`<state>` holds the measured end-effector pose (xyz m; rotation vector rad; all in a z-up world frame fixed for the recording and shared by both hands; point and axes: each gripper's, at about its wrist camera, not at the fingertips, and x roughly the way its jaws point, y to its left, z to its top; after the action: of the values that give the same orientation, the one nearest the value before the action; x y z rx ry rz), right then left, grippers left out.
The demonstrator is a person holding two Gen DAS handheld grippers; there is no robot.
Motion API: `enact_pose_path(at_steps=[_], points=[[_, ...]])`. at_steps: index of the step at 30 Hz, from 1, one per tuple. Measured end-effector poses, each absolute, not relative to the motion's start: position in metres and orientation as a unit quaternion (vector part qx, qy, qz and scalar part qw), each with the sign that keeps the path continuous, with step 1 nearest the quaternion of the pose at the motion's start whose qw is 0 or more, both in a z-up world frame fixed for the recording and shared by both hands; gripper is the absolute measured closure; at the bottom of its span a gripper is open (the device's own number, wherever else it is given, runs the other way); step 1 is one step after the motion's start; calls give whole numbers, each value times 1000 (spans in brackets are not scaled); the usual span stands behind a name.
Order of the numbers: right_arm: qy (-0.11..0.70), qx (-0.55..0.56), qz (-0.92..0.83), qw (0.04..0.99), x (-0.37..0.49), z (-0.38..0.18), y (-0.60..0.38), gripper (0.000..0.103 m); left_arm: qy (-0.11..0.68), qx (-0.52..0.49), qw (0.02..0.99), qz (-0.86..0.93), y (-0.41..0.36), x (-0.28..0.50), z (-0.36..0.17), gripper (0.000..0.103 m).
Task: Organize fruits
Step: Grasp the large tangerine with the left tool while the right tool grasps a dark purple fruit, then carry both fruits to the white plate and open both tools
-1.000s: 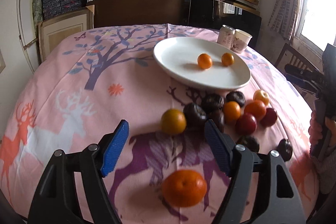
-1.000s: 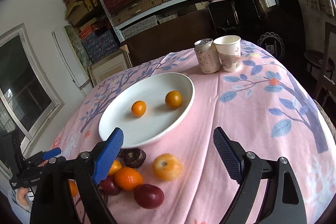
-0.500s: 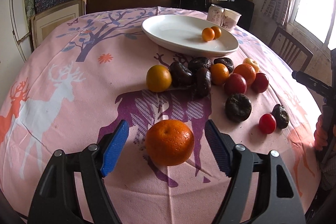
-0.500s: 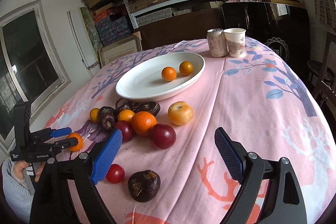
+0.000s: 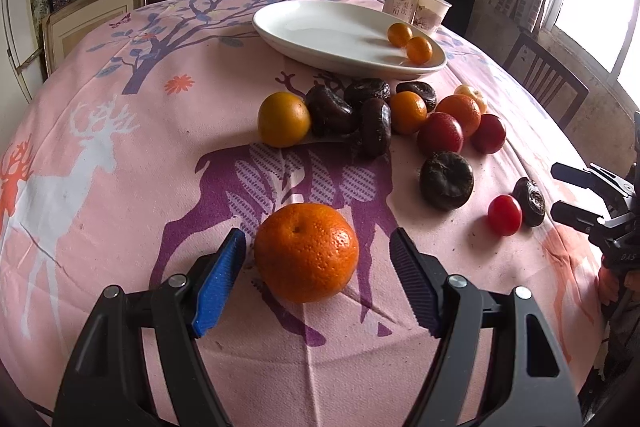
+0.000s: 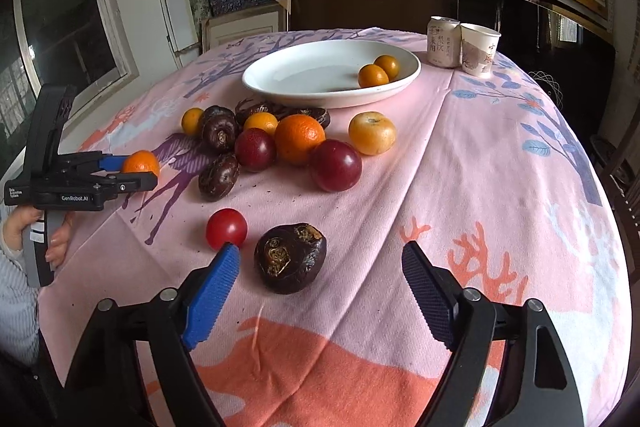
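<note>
Left claw [image 6: 138,173], marked "GenRobot.AI", brackets orange [image 5: 306,252]; can [image 6: 443,41] bears characters.

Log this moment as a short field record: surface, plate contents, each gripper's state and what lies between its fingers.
surface: table with pink deer-print cloth
plate: white, holds two small oranges
loose fruit: cluster of oranges, red and dark fruits on the cloth in front of the plate
left gripper: open, straddling a large orange, not clamped
right gripper: open, dark fruit between its fingers, untouched
beside right gripper: small red fruit
background: can and paper cup behind the plate
</note>
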<state>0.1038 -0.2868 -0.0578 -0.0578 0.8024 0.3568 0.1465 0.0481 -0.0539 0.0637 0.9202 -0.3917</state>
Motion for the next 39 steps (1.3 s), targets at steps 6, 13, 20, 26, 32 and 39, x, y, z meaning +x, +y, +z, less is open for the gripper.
enact_pose_path(at_steps=[6,13,20,26,32,39], points=[[416,-51,185,889,117,-64,-274,28,447,30,874,-186,49,148,-56,44],[439,-78,197,873,122,-72,-262,57,445,19,876,-184,53,149,-55,57],[425,-45,206,880,121,-64,-274,58,421,48,886,-186,43,140,-47,57],[359,1,188,914,154,-13,-293,58,383,56,903,-185,27,172,-8,57],[334,35,183,924,227,14,-288,58,356,38,918,-172,0,238,22,57],[352,41,192,915,288,-4,-264,58,388,17,907,-162,-20,291,-5,57]])
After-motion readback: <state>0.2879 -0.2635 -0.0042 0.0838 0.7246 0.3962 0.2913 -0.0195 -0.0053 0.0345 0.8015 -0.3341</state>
